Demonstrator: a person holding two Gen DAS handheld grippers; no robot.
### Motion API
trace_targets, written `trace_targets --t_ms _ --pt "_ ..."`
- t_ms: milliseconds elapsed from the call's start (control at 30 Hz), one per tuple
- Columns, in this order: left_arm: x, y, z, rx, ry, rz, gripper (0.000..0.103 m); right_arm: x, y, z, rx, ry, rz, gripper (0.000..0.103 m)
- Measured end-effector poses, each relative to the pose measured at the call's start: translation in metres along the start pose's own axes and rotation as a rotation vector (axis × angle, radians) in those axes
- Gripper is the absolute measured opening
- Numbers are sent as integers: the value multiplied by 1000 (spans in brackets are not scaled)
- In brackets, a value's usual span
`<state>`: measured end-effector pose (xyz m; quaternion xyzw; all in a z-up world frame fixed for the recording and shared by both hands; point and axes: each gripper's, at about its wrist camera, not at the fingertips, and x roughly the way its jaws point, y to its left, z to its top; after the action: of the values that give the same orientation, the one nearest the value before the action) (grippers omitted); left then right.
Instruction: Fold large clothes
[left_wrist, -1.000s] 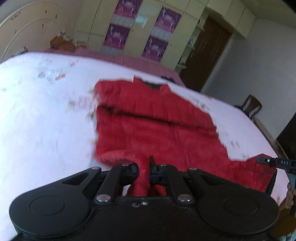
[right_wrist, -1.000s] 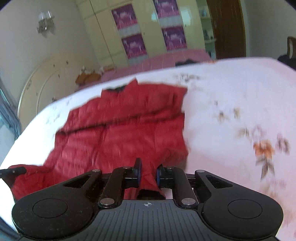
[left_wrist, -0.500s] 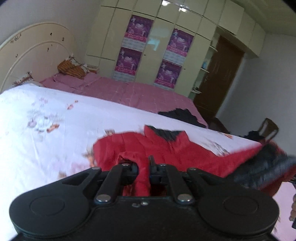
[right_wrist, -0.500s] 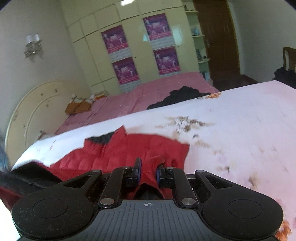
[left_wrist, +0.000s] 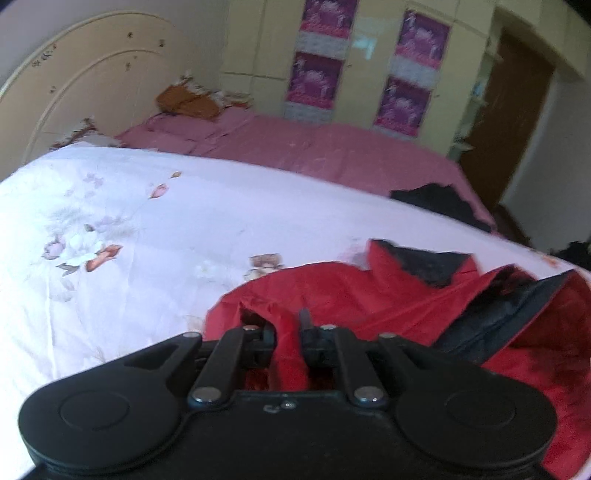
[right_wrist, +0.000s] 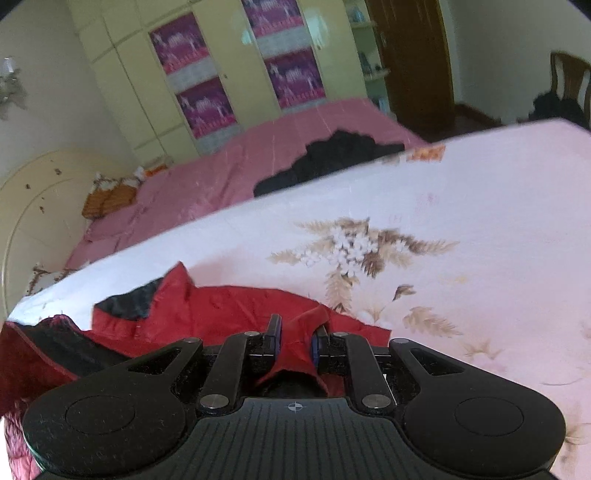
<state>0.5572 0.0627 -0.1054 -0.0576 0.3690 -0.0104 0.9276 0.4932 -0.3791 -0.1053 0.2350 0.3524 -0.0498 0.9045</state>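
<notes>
Since the earlier frames, you have carried the lower hem of the red jacket (left_wrist: 369, 295) up toward its dark-lined collar (left_wrist: 428, 264), so the garment now lies doubled on the floral bedspread (left_wrist: 147, 229) instead of spread flat. The left gripper (left_wrist: 288, 332) has red fabric between its fingers, and its jaws are opening. The right gripper (right_wrist: 295, 332) is clenched on a fold of the same hem. The step in hand is the bottom-to-top fold (judged near its end); the next move calls for laying the hem level with the collar and letting go with both grippers together. The jacket's near portion is hidden under the gripper bodies, and motion blur obscures the sleeve positions.
</notes>
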Motion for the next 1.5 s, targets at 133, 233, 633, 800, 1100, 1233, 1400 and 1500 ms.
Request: trace_targets --t_ms 133,233,633,800,1100,1233,1400,1500 --pt "11 2 4 -1 22 0 18 20 -5 3 32 27 11 27" --pt "15 10 11 -56 47 -35 25 24 -8 10 53 0 4 73" --pt "-3 33 29 -158 -53 -107 98 16 -9 32 -44 -114 -1 99" --pt "29 20 19 -35 57 -60 94 36 -10 22 -78 -41 13 99" --pt "59 33 2 -56 75 -58 42 72 -8 7 -122 54 4 99" --pt "50 26 -1 -18 16 -54 18 77 -1 2 -167 69 18 31" --pt "36 23 6 -8 -83 -59 5 60 5 6 -180 -44 20 10" --pt "29 15 11 4 -158 -58 5 50 13 15 -209 -123 7 10"
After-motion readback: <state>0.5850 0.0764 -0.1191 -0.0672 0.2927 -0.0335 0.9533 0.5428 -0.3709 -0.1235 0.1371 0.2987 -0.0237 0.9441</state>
